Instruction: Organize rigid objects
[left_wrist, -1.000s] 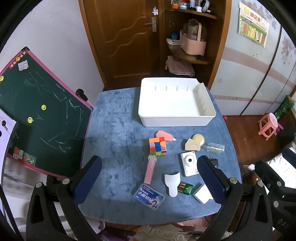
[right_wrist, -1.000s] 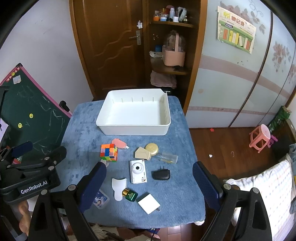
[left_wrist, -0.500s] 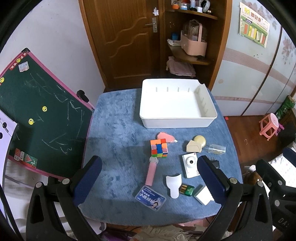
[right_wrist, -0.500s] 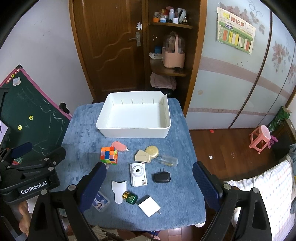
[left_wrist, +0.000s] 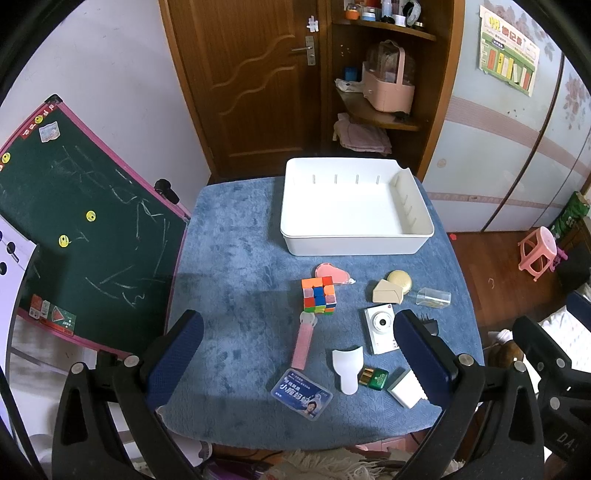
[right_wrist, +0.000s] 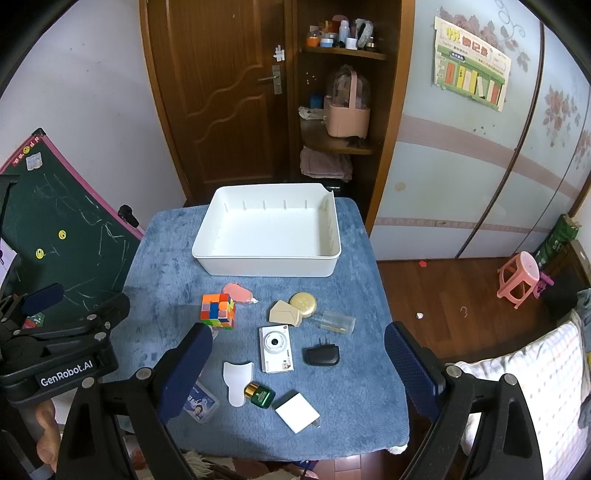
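An empty white bin (left_wrist: 354, 210) (right_wrist: 269, 232) stands at the far side of a blue-covered table (left_wrist: 236, 266). In front of it lie a colour cube (left_wrist: 318, 300) (right_wrist: 218, 311), a pink comb (left_wrist: 303, 343), a white camera (left_wrist: 380, 328) (right_wrist: 276, 349), a black charger (right_wrist: 321, 355), a green bottle (right_wrist: 260, 394), a white block (right_wrist: 297, 411) and an ID card (left_wrist: 301, 393). My left gripper (left_wrist: 299, 354) is open and empty above the table's near edge. My right gripper (right_wrist: 299, 365) is open and empty, also held above the near side.
A pink tape dispenser (left_wrist: 332, 275), a beige wedge (left_wrist: 388, 291), a round gold tin (left_wrist: 399, 280), a clear vial (left_wrist: 434, 297) and a white scoop (left_wrist: 347, 369) also lie on the table. A chalkboard (left_wrist: 74, 221) leans at the left. A wooden door and shelf stand behind.
Both views have shifted slightly, so both grippers have drifted a little back and up. Nothing on the table has moved.
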